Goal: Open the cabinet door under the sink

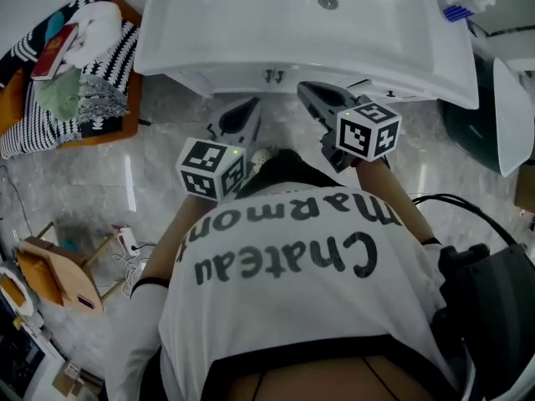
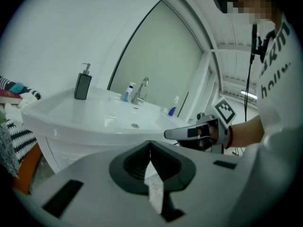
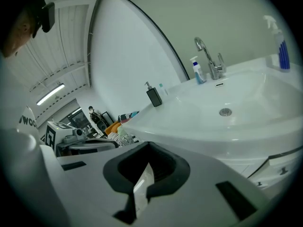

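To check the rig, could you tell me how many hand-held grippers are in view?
2. The left hand-held gripper is in front of the sink; the right hand-held gripper is beside it, to its right. None seems hidden.

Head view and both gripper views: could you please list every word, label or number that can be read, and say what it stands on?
"Chateau Marmont": on the person's white T-shirt, upside down in the head view.
Red booklet: print too small to read.
Small blue-and-white bottle: label too blurred to read.
Dark soap dispenser: no readable label.
Square-marker cube: black-and-white pattern only, no words.
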